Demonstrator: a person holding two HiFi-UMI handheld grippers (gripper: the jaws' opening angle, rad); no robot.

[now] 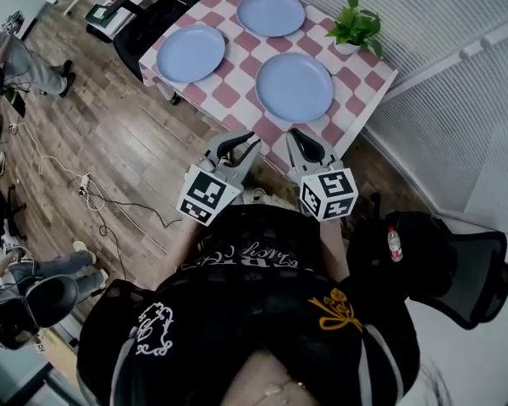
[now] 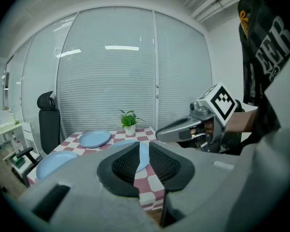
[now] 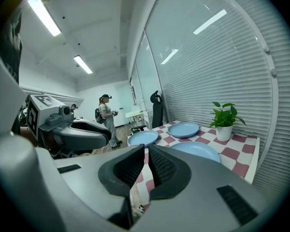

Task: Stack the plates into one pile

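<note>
Three blue plates lie apart on a red-and-white checked table (image 1: 360, 91): a near one (image 1: 294, 86), a left one (image 1: 190, 53) and a far one (image 1: 271, 13). Both grippers hover side by side just short of the table's near edge, shut with nothing in them. The left gripper (image 1: 241, 145) points at the table; in its own view its jaws (image 2: 144, 148) touch, with a strip of the near plate (image 2: 143, 154) behind them. The right gripper (image 1: 299, 136) (image 3: 147, 151) also has its jaws together, and the near plate (image 3: 195, 151) lies just beyond.
A potted plant (image 1: 356, 25) stands at the table's far right corner by the window blinds. Black office chairs (image 1: 165, 7) sit left of the table and at the lower right (image 1: 457, 265). Cables (image 1: 93, 197) trail over the wooden floor. A person (image 3: 106, 115) stands far back.
</note>
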